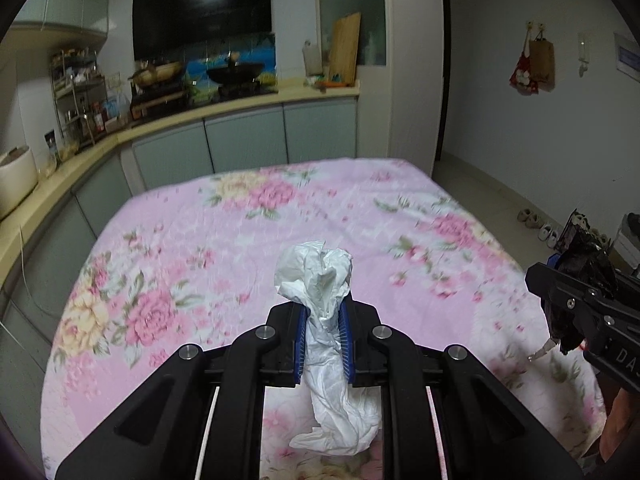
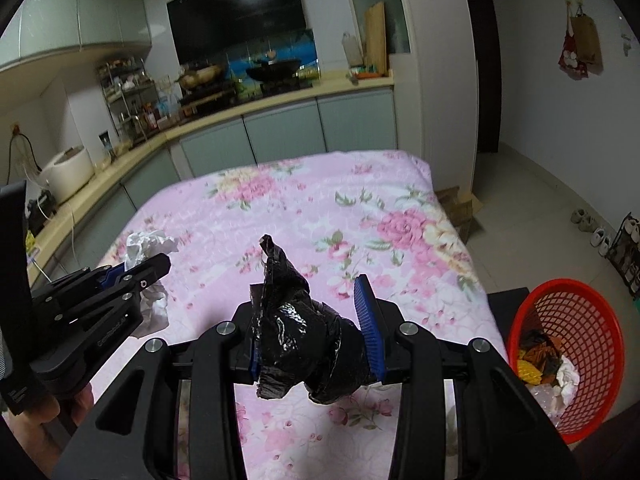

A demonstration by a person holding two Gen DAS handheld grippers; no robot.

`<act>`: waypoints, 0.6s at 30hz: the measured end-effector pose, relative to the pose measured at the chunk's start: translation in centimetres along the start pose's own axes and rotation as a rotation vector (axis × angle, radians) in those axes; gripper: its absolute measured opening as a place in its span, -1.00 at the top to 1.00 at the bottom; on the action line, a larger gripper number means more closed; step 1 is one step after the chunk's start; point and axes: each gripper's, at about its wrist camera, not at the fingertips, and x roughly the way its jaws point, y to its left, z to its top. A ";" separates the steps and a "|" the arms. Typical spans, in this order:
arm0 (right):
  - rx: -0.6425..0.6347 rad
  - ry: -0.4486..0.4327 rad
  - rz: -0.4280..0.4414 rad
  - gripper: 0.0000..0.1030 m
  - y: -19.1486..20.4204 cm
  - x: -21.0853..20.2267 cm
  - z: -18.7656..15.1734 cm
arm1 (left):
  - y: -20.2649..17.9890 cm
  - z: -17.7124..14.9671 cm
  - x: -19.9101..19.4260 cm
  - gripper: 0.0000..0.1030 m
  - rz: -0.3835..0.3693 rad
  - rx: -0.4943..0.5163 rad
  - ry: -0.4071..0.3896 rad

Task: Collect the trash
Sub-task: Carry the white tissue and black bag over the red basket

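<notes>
I hold both grippers raised and pitched downward side by side, the left gripper (image 1: 325, 322) clamped tight on what it carries, the right gripper (image 2: 314, 334) closed around a bulkier load.

Home kitchen: wok (image 1: 236, 74) on stove, range hood (image 1: 202, 10), cabinets (image 1: 244, 142), rice cooker (image 1: 16, 176)

In the left wrist view, the black right gripper (image 1: 560, 300) at three o'clock is cut off by the frame edge, and the crumpled black plastic wrapper (image 1: 588, 264) hides its fingertips from us. The pink floral cloth (image 1: 240, 240) looks blurred. In the right wrist view, we cannot identify the mixed scraps inside the red mesh plastic basket (image 2: 592, 320) at four o'clock.
</notes>
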 end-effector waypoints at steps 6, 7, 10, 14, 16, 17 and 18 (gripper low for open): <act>0.017 -0.061 -0.009 0.27 -1.2 -2.6 1.0 | -1.7 1.8 -1.9 0.74 -0.019 0.034 -0.059; 0.022 -0.073 -0.013 0.27 -1.4 -3.1 1.2 | -1.9 2.1 -2.2 0.74 -0.024 0.038 -0.068; 0.035 -0.101 -0.024 0.27 -2.2 -4.1 1.6 | -2.7 2.8 -2.8 0.74 -0.039 0.046 -0.087; 0.056 -0.126 -0.042 0.27 -3.4 -5.6 1.8 | -4.1 3.6 -3.5 0.74 -0.060 0.067 -0.109; 0.064 -0.137 -0.055 0.27 -4.0 -6.3 1.8 | -4.9 4.0 -3.8 0.74 -0.078 0.076 -0.117; 0.068 -0.144 -0.061 0.27 -4.3 -6.7 1.8 | -5.3 4.1 -4.0 0.74 -0.086 0.082 -0.122; 0.070 -0.148 -0.067 0.27 -4.6 -6.9 1.9 | -5.7 4.3 -4.2 0.74 -0.093 0.088 -0.127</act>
